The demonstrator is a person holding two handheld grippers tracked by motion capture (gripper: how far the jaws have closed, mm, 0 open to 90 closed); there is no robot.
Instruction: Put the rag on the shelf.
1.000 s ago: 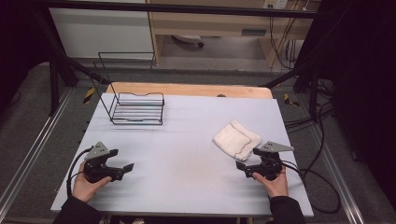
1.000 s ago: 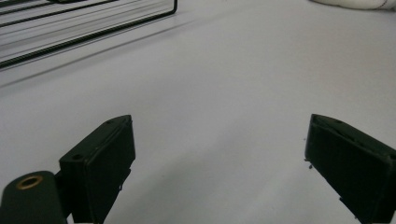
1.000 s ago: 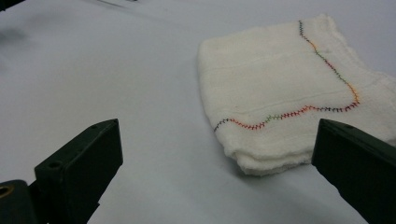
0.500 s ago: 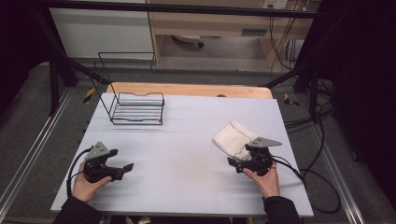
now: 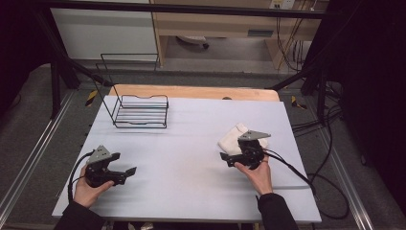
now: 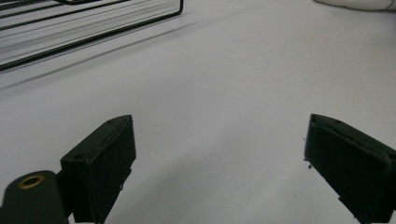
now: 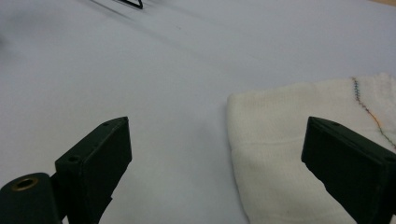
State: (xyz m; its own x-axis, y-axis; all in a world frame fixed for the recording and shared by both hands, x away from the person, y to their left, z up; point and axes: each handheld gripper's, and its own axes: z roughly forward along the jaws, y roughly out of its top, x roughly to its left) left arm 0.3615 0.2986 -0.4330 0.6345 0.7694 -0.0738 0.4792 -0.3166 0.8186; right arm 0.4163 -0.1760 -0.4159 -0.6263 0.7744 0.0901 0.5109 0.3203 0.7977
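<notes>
At lower left, the left gripper (image 5: pixel 125 171) rests with jaws spread wide over bare white table (image 5: pixel 191 191); a black wire rack (image 5: pixel 141 111) stands upper left. Right of centre, the right gripper (image 5: pixel 227 158), also released, straddles the edge of a soft, folded cream cloth (image 7: pixel 299 140). Next, I'd judge, comes closing on that edge.

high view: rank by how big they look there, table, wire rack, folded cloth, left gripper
1. table
2. wire rack
3. and 4. unsure: folded cloth, partly hidden behind the right gripper, looks about the same as the left gripper
</notes>
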